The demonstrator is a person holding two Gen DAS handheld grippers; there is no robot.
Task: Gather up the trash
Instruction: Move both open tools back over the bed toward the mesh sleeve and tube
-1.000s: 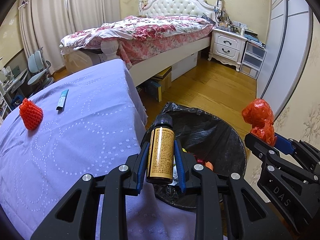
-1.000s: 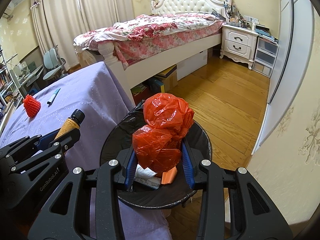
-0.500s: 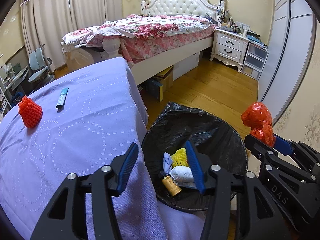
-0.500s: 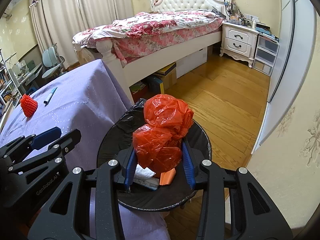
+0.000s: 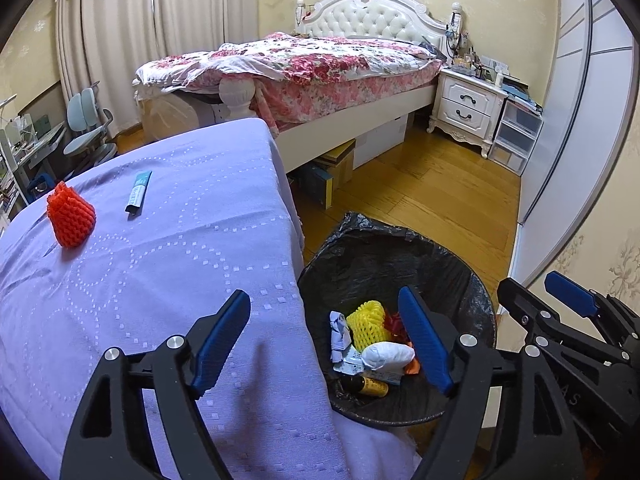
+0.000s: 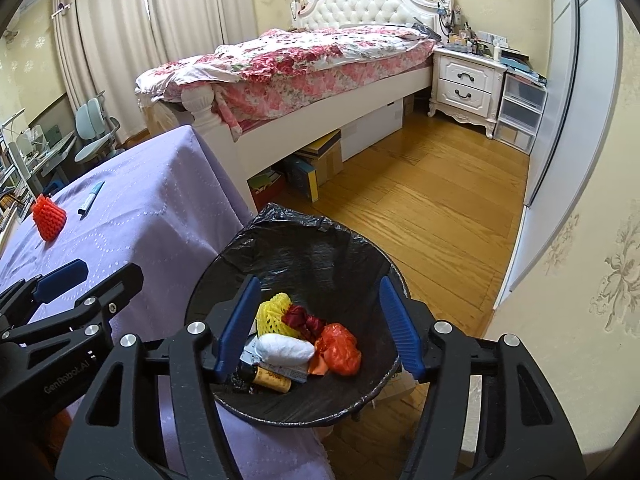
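Observation:
A black-lined trash bin (image 5: pixel 404 240) (image 6: pixel 320 240) stands on the floor by the purple table. Inside it lie the amber bottle (image 5: pixel 370 386) (image 6: pixel 272 380), the red plastic bag (image 6: pixel 338 348), a yellow foam net (image 5: pixel 368 326) (image 6: pixel 274 314) and a white wad (image 5: pixel 388 354) (image 6: pixel 284 350). My left gripper (image 5: pixel 324 340) hovers over the table edge and bin, jaws opening, nothing between them. My right gripper (image 6: pixel 318 324) hangs above the bin, jaws opening, empty. On the table rest a red foam net (image 5: pixel 71 218) (image 6: pixel 49 218) and a teal tube (image 5: pixel 139 192) (image 6: pixel 91 196).
The purple-clothed table (image 5: pixel 160 264) fills the left. Beyond it stands a bed (image 5: pixel 320 60) with boxes (image 5: pixel 336 172) underneath, a white nightstand (image 5: pixel 466 108) and plastic drawers (image 5: pixel 516 136). Wooden floor (image 5: pixel 432 200) lies open past the bin; a wall (image 6: pixel 580 260) is close on the right.
The left gripper opened and the amber bottle dropped into the bin. After that the right gripper opened and the red bag fell in too. Both hands stayed roughly in place.

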